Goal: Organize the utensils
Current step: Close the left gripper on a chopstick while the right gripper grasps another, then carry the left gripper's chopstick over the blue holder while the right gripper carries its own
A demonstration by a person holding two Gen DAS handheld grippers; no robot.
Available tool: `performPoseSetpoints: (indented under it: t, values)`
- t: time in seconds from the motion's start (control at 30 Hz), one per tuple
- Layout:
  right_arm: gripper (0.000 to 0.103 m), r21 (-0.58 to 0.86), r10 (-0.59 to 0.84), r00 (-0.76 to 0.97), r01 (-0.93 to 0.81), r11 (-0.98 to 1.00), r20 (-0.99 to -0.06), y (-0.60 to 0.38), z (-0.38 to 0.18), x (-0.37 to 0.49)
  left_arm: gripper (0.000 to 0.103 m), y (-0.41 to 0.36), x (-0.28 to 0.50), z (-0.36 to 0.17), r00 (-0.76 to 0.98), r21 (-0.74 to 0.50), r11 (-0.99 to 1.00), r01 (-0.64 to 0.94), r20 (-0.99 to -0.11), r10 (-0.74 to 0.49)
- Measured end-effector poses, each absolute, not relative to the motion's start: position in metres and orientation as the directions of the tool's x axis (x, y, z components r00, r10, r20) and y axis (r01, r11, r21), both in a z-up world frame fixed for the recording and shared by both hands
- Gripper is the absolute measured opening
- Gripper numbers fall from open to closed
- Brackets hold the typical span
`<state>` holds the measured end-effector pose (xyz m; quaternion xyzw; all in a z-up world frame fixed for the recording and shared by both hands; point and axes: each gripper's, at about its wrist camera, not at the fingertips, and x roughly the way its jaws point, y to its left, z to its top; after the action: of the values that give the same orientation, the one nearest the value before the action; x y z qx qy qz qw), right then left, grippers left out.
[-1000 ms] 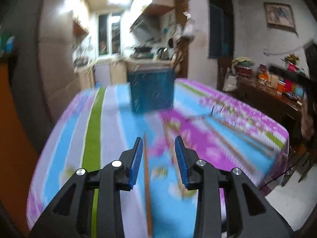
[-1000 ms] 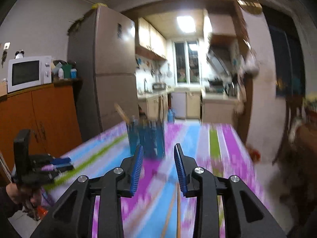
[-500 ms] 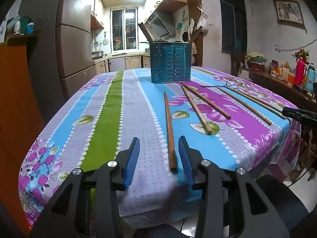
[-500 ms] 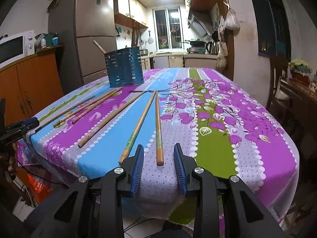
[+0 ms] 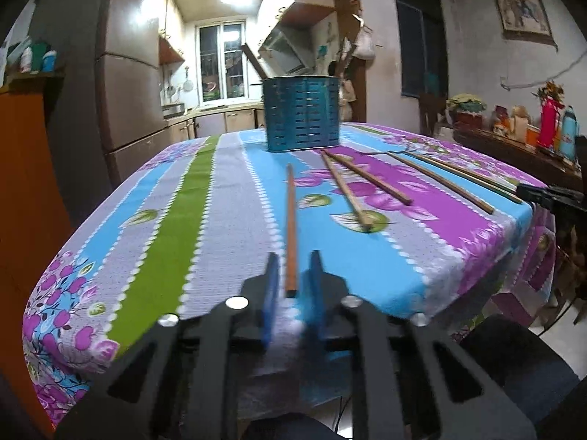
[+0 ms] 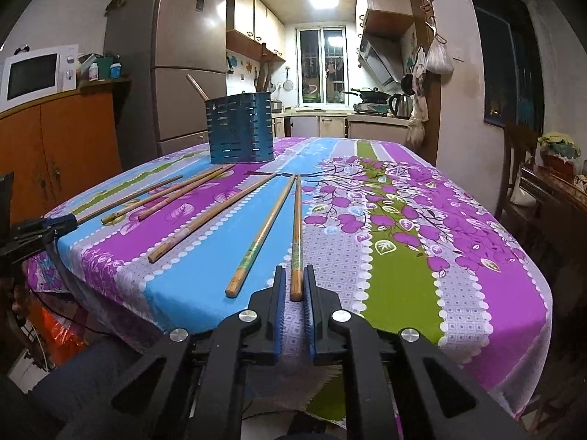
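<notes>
A blue slotted utensil holder point(image 5: 302, 121) point(image 6: 240, 132) stands at the far middle of the table with a few sticks in it. Several wooden chopsticks lie loose on the cloth. My left gripper point(image 5: 293, 256) is closing around the near end of a reddish-brown chopstick point(image 5: 291, 220), and a thin gap still shows on each side. My right gripper point(image 6: 294, 269) is closing too, its blue pads tight against the near end of a green-patterned chopstick point(image 6: 298, 227). Each gripper also shows at the table edge in the other view: the right gripper point(image 5: 522, 190) and the left gripper point(image 6: 68, 220).
A second green-patterned chopstick point(image 6: 262, 234) lies just left of the held one, with plainer ones point(image 6: 209, 216) further left. The table point(image 6: 477, 311) wears a floral striped cloth. An orange cabinet point(image 6: 55, 146) with a microwave stands left, a sideboard point(image 5: 513, 150) with bottles right.
Both grippers have sunk to the table's near edge. Their jaws have narrowed around the ends of the chopsticks that lay between them half a second ago.
</notes>
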<state>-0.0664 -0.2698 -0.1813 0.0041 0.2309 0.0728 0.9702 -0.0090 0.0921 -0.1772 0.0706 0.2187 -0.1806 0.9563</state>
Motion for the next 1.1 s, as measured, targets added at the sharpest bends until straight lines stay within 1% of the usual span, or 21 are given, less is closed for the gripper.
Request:
performPoseSetpoints:
  t: [0.23,0.6,0.63,0.67,0.7,0.77,0.9,1.1]
  values:
    - [0.012,0.046,0.147,0.881,-0.142,0.989,-0.45,-0.269,-0.182,-0.066,0.013,0.092,-0.011,-0.179,0.851,0.053,0.928,0.369,-0.422,-0.314]
    - [0.012,0.047,0.151,0.879,-0.145,0.988,-0.452,-0.269,-0.181,-0.068,0.013,0.088,-0.012,-0.18,0.866,0.05,0.942,0.331,-0.412,-0.282]
    - [0.012,0.049,0.147,0.881,-0.14,0.989,-0.45,-0.268,-0.181,-0.068,0.012,0.088,-0.013,-0.18,0.867,0.05,0.943,0.328,-0.412,-0.28]
    - [0.011,0.052,0.144,0.883,-0.135,0.989,-0.447,-0.268,-0.182,-0.068,0.005,0.087,-0.012,-0.179,0.866,0.05,0.944,0.326,-0.415,-0.277]
    - [0.008,0.057,0.14,0.886,-0.128,0.99,-0.442,-0.268,-0.182,-0.069,0.005,0.087,-0.011,-0.178,0.866,0.052,0.945,0.324,-0.419,-0.274]
    - [0.008,0.071,0.139,0.891,-0.12,0.99,-0.432,-0.269,-0.18,-0.07,0.005,0.086,-0.011,-0.175,0.864,0.046,0.944,0.326,-0.42,-0.278]
    - [0.008,0.077,0.141,0.906,-0.12,0.99,-0.4,-0.271,-0.163,-0.076,0.005,0.087,-0.015,-0.154,0.879,0.045,0.942,0.332,-0.378,-0.292]
    - [0.008,0.045,0.154,0.935,-0.147,0.988,-0.32,-0.27,-0.11,-0.082,0.005,0.085,-0.015,-0.108,0.906,0.059,0.938,0.342,-0.284,-0.312]
